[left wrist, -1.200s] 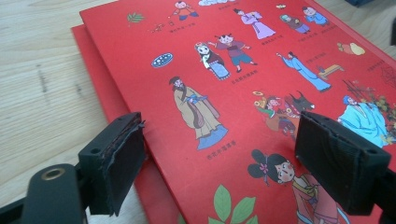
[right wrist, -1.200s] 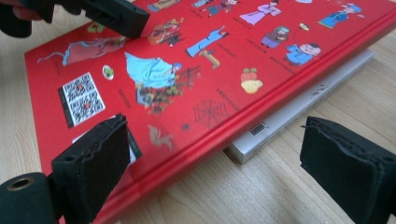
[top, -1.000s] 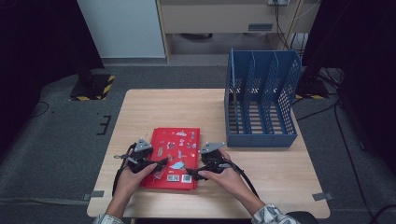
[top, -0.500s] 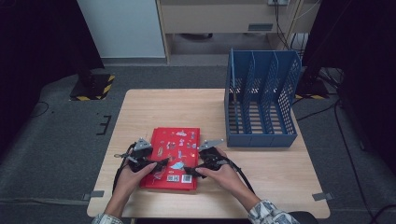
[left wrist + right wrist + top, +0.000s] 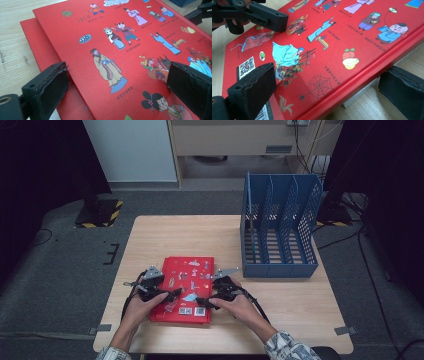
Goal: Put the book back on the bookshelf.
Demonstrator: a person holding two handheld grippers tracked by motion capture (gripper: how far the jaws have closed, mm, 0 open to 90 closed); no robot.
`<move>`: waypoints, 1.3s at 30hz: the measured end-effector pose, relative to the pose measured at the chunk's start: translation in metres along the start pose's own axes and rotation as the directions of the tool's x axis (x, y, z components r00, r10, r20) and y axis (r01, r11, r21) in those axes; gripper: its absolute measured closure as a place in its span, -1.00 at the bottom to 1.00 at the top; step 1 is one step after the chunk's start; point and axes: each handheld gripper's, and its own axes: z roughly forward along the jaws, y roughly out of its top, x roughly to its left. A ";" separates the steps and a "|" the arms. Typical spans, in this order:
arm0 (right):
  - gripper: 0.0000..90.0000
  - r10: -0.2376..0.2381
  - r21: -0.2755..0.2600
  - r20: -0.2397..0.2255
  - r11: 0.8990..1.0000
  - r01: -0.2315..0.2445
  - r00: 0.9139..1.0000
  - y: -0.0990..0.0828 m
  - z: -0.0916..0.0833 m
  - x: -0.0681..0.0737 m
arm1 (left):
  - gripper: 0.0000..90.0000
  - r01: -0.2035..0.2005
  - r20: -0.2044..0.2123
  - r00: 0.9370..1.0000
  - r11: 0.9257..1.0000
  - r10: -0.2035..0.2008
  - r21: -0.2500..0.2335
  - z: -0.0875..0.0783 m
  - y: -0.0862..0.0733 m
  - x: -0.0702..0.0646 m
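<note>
The left tongs (image 5: 172, 294) are standing spread wide, and their jaws have just been opening. The red book (image 5: 187, 282) is showing between the black pads, which are not pressing on it. The right tongs (image 5: 202, 302) are spread wide too. One pad is hanging over the cover and the other is sitting past the book's edge, above the wood.

The book is flat and square-cornered, with a smooth, shiny red cover. Small cartoon people in bright robes, a spider web and a black-and-white code square are printed on it. In the left gripper view, the top cover (image 5: 125, 50) is lying a little askew over a second red layer (image 5: 35, 42) under it. In the right gripper view, pale pages (image 5: 359, 96) are peeking out under the thick red edge.

The book is lying flat near the front of the pale, grainy wooden counter (image 5: 165, 235), right between the two tongs. A blue plastic file rack (image 5: 280, 227) with holey walls is standing upright to its right, well apart.
</note>
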 end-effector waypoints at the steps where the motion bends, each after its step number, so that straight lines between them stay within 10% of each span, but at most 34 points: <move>1: -0.95 -0.002 0.003 0.002 1.000 0.002 1.000 0.000 0.000 0.000 | -0.91 0.001 -0.014 1.000 1.000 -0.001 0.005 0.000 0.001 -0.002; 39: -0.92 -0.102 0.014 0.088 0.995 0.101 0.991 0.007 -0.004 0.013 | -1.00 0.003 -0.034 0.999 1.000 -0.003 -0.020 -0.002 -0.002 -0.004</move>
